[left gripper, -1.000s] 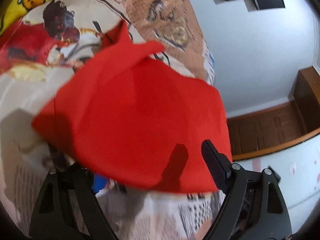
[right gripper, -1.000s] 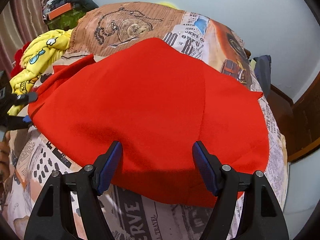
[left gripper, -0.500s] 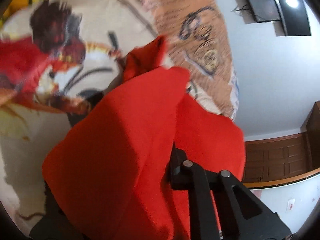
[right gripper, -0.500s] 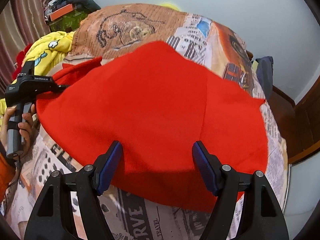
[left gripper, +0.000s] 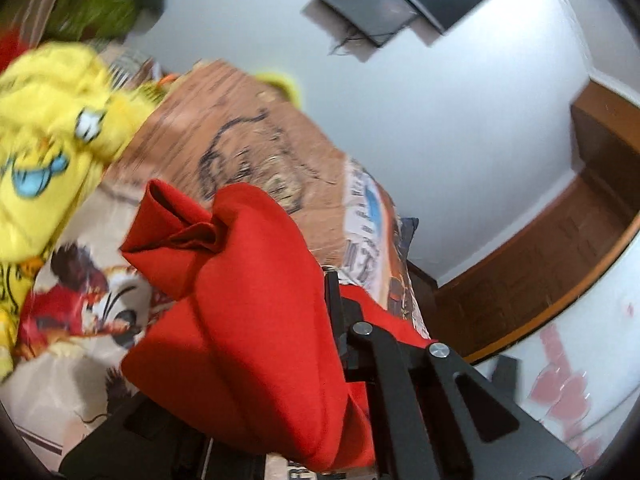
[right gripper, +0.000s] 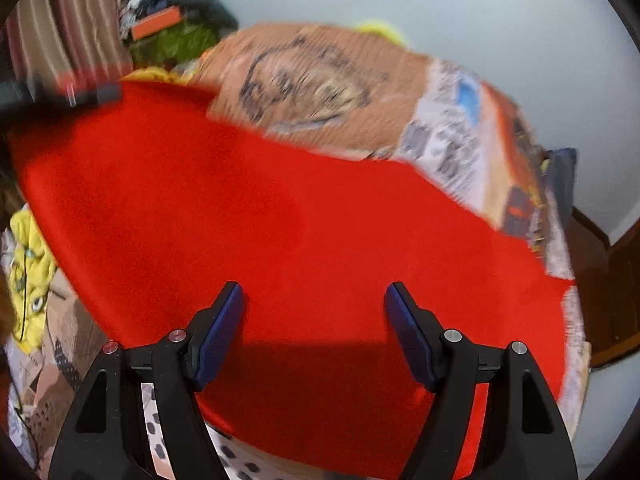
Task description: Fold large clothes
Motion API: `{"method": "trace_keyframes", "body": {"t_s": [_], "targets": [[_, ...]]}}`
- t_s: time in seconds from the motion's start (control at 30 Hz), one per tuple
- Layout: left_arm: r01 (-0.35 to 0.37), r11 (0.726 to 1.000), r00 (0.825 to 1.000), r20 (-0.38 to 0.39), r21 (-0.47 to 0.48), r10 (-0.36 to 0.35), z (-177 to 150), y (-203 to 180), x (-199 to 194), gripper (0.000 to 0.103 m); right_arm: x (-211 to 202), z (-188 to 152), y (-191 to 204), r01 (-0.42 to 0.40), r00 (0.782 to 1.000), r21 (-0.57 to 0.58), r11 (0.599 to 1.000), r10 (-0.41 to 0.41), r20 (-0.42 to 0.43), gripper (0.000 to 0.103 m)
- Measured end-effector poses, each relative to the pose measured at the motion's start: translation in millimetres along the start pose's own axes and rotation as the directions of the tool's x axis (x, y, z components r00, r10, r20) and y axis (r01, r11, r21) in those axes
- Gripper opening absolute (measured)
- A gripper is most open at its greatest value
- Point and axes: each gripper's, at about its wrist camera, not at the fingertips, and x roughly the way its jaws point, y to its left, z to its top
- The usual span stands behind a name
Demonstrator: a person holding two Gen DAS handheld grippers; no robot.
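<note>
A large red garment [right gripper: 304, 216] lies spread over the printed bedspread [right gripper: 320, 76]. My right gripper [right gripper: 314, 332] is open, its blue pads [right gripper: 218, 336] hovering over the garment's near edge, holding nothing. My left gripper [left gripper: 320, 320] is shut on a bunched fold of the red garment [left gripper: 248, 300] and holds it lifted off the bed; the cloth drapes over and hides the left finger. In the right wrist view the left gripper [right gripper: 80, 94] shows blurred at the garment's far left corner.
A yellow cartoon-print garment [left gripper: 48, 136] lies bunched at the left of the bed, and also shows in the right wrist view [right gripper: 30, 272]. A green pile with an orange item [right gripper: 168, 36] sits at the bed's far corner. A wooden ledge [left gripper: 540, 248] runs along the right wall.
My left gripper closed on the garment's corner and lifted it up and inward, bunching the cloth. The right gripper stayed open over the near edge; the view shifted slightly.
</note>
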Motion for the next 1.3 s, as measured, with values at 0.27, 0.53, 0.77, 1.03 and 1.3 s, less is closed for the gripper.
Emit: {"method": "trace_keyframes", "body": {"t_s": [0.27, 0.53, 0.77, 1.03, 1.3], "targets": [[0.001, 0.989, 1.000, -0.026, 0.150, 0.003, -12, -72, 27, 0.003, -19, -17, -18, -0.001, 1.000, 0.000, 1.000, 0.001, 0.008, 0.070], [0.109, 0.976, 0.986, -0.141, 0.187, -0.083, -30, -165, 88, 0.003, -80, -75, -135, 0.022, 0.997, 0.341, 0.940, -0.046, 0.063, 0.070], [0.208, 0.932, 0.943, -0.312, 0.295, -0.111, -99, -236, 145, 0.003, -108, -117, -192, 0.080, 0.994, 0.465, 0.882, -0.106, 0.029, 0.070], [0.256, 0.861, 0.797, -0.600, 0.439, 0.069, -219, -239, 209, 0.003, -125, -147, -210, 0.108, 0.991, 0.510, 0.853, -0.133, 0.012, 0.070], [0.248, 0.853, 0.777, -0.620, 0.460, 0.109, -223, -223, 189, 0.030, -143, -154, -212, 0.109, 0.988, 0.506, 0.856, -0.149, 0.039, 0.070]]}}
